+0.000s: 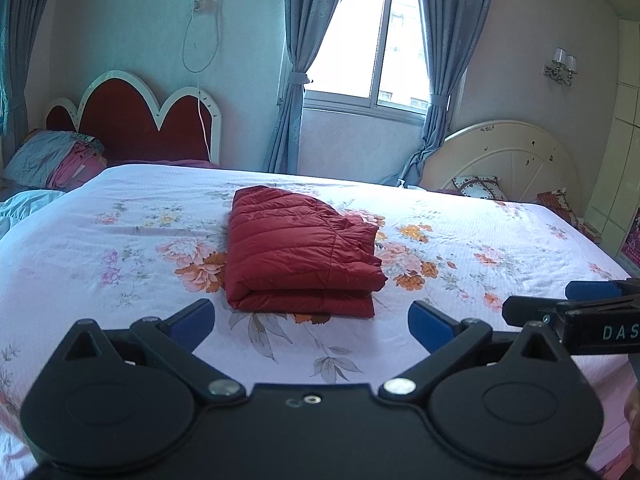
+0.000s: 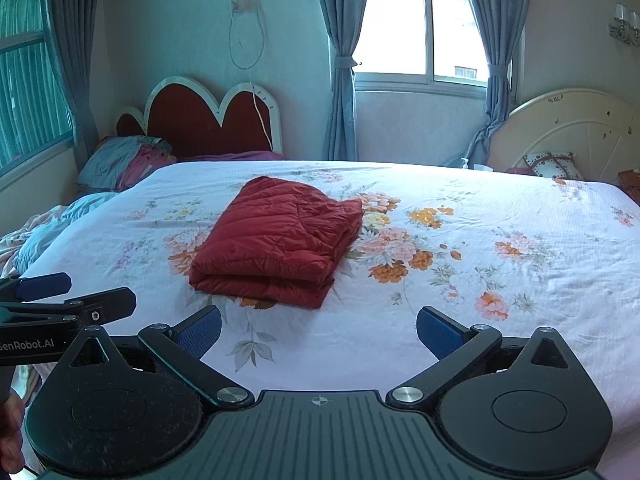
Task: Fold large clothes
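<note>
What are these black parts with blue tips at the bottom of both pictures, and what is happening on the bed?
They are hand-held grippers, one in each of a person's hands; no robot arm is here. Each picture comes from a camera on one gripper, looking forward between its two fingers. The first shows the left gripper, the second the right gripper. Both are open and hold nothing. Each gripper also shows at the edge of the other's picture. On the bed, with its flowered sheet, lies a red quilted jacket, already folded into a neat stack. Neither gripper touches it.
</note>
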### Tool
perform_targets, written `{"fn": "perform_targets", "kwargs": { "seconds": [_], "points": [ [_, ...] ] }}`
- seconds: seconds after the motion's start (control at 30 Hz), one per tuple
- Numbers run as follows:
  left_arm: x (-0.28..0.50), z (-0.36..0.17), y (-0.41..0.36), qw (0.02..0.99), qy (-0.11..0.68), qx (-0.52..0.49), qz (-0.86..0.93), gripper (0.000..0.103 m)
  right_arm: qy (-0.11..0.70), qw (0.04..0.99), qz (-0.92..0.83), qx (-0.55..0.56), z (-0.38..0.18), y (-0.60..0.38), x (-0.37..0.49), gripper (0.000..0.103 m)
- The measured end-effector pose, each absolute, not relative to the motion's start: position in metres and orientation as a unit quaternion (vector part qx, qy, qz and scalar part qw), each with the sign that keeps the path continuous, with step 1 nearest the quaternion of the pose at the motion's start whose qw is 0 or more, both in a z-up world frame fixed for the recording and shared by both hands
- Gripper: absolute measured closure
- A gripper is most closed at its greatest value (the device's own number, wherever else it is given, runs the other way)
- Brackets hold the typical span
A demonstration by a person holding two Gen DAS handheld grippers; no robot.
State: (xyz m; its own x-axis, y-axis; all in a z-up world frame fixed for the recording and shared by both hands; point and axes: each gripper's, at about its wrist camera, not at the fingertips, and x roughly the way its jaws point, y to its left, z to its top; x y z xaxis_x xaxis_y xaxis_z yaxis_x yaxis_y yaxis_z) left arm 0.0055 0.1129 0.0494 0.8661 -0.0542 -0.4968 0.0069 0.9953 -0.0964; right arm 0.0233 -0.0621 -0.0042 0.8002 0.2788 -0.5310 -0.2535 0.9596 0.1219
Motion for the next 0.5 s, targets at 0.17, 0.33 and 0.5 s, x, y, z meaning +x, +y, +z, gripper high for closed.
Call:
{"fn": "perform_targets", "kwargs": {
  "seconds": [0.17,0.33,0.5],
  "points": [
    [0.0052,0.05,0.1131,0.965,0.257,-0.046,-0.015,0.001,0.284,0.948,0.14,0.022,-0.0042,-0.0624,0.0238,0.0],
    [0.006,0.0513,0.1141,0.966,0.255,-0.046,-0.018,0.001,0.282,0.949,0.141,0.023,-0.0039,-0.0625,0.0244,0.0],
    [0.0073,0.0528,0.1136,0.966,0.254,-0.044,-0.021,0.001,0.282,0.949,0.138,0.025,-0.0037,-0.0647,0.0245,0.0]
  ]
}}
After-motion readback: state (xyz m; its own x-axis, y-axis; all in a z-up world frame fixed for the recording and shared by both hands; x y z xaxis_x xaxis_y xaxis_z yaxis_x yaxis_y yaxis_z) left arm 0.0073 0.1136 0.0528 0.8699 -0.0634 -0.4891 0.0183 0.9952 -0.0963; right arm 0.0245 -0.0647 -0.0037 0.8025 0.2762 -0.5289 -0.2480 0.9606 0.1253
